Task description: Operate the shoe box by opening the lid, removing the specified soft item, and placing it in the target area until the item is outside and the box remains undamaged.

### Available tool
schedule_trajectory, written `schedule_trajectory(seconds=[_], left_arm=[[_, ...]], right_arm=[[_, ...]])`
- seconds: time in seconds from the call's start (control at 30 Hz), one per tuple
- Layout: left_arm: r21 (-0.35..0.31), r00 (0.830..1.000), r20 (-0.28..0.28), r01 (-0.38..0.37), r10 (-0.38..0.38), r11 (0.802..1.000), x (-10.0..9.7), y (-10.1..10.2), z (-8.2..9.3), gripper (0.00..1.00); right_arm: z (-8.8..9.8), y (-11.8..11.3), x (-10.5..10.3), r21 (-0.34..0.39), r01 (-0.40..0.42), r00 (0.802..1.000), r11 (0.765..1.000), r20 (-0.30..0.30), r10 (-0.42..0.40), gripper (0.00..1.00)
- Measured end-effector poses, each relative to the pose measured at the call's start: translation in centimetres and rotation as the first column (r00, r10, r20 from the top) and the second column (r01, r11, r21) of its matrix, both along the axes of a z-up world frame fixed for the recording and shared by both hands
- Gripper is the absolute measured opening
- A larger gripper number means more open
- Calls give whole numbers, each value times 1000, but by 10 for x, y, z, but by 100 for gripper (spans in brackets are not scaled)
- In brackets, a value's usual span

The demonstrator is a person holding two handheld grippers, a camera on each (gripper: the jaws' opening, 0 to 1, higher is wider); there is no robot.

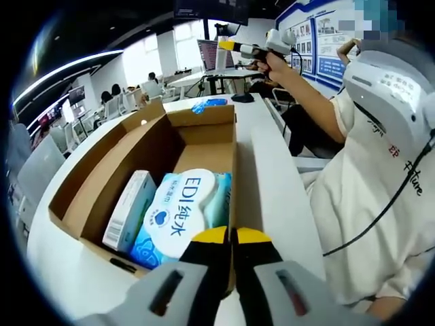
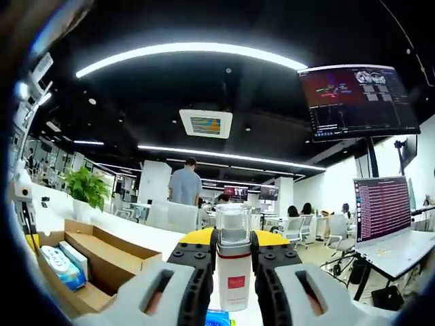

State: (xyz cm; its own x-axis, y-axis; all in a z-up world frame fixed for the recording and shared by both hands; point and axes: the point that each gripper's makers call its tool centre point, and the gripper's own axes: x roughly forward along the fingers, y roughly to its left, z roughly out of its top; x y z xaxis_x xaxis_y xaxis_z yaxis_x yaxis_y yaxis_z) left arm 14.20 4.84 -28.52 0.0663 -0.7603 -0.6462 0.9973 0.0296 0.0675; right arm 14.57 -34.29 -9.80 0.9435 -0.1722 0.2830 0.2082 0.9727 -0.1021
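Note:
The open cardboard shoe box (image 1: 204, 132) lies on a white table (image 1: 275, 183). Inside it are a blue and white wet-wipes pack (image 1: 183, 210) and a small white carton (image 1: 129, 210). My left gripper (image 1: 232, 238) sits at the box's near right corner, its yellow-tipped jaws shut on the side wall's rim. My right gripper (image 2: 233, 248) is raised in the air, shut on an upright white bottle (image 2: 233, 272) with a clear cap and a red label. The box (image 2: 102, 255) and wipes pack (image 2: 61, 266) lie low at the left of the right gripper view. The right gripper (image 1: 262, 46) shows far off in a person's hand.
A person in a white shirt (image 1: 367, 210) stands to the right of the table. A blue item (image 1: 207, 104) lies on the table beyond the box. Office desks, chairs, monitors (image 2: 382, 207), a plant (image 2: 87, 187) and several people fill the room behind.

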Motion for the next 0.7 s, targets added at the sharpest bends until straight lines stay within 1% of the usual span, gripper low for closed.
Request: schedule_trajectory(seconds=[0.17,0.27,0.37,0.4,0.43,0.5,0.53,0.6,0.7], left_arm=[[0,1000,-5,7,-7,1000,0,0,0,2],[0,1000,-6,7,-7,1000,-1,0,0,2],[-1,1000,-2,5,-5,1000,-1,0,0,2],[-2,1000,-1,6,-6,1000,-1,0,0,2],[-1,1000,-1,6,-6,1000,-1,0,0,2],[0,1000,-2,6,-6,1000,-1,0,0,2],[0,1000,-4,5,-5,1000,-1,-1,0,2],[-1,1000,-4,5,-5,1000,-1,-1,0,2],[-2,1000,-3,6,-6,1000,-1,-1,0,2]], right_arm=[[3,-5,-1,6,-7,1000,1000,5,7,19],[1,-13,1,-4,15,1000,1000,1,-15,19],[-9,-27,6,6,33,999,999,-1,-33,19],[-14,-33,8,59,27,1000,998,9,-28,19],[-16,-35,8,79,25,1000,997,14,-27,19],[-21,-41,10,95,25,999,995,24,-28,19],[-29,-47,13,98,39,999,994,17,-40,19],[-39,-53,16,89,64,998,994,-3,-64,19],[-53,-58,21,102,67,998,993,-26,-65,19]])
